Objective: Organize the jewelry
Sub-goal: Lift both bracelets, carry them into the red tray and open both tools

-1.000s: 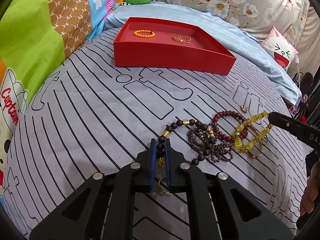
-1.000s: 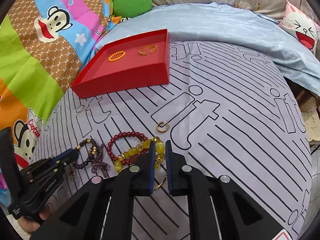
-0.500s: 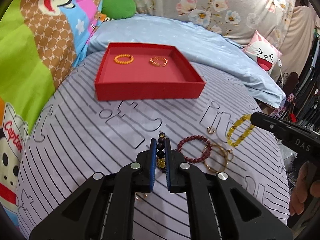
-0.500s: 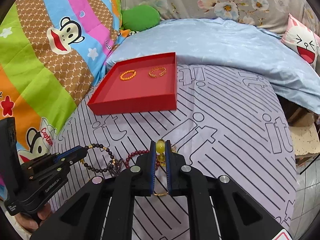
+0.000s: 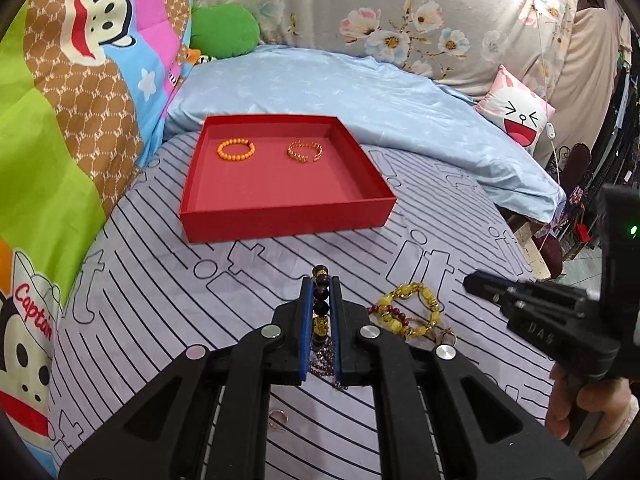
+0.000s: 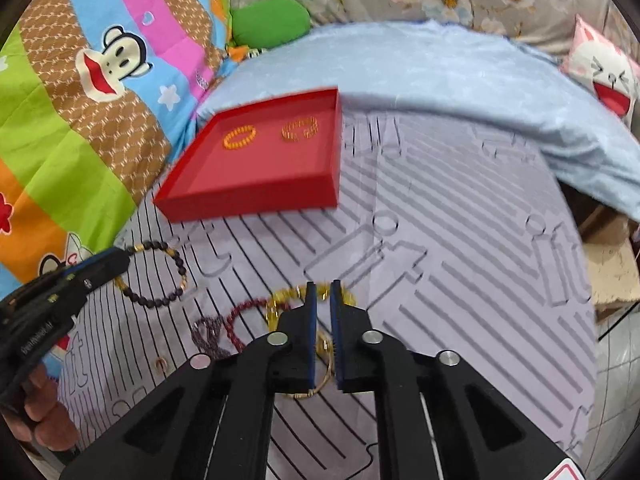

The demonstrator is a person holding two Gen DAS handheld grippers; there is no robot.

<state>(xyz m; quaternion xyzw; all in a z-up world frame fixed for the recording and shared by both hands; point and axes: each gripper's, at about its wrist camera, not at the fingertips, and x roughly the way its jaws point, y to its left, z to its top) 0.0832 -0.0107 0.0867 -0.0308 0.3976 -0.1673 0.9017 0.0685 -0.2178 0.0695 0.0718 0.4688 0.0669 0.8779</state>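
Observation:
My left gripper (image 5: 321,286) is shut on a dark bead bracelet (image 5: 321,305) and holds it above the bed; the bracelet hangs as a loop in the right wrist view (image 6: 160,274). My right gripper (image 6: 323,292) is nearly closed with nothing between its pads, above the yellow bead bracelet (image 6: 280,300), which lies on the sheet (image 5: 404,312). A dark red bracelet (image 6: 240,320), a purple bead strand (image 6: 204,330) and a gold bangle (image 6: 320,380) lie beside it. The red tray (image 5: 280,216) holds an orange bracelet (image 5: 236,149) and a gold chain bracelet (image 5: 305,152).
A striped grey sheet (image 5: 160,280) covers the bed. A small gold ring (image 5: 278,426) lies near my left gripper. A light blue quilt (image 5: 360,92), a cartoon blanket (image 5: 60,120), a green cushion (image 5: 224,30) and a pink pillow (image 5: 520,120) surround the area.
My left gripper lifted the dark bead bracelet and moved toward the tray. My right gripper had the yellow bracelet raised, then let it go; it lies on the sheet again.

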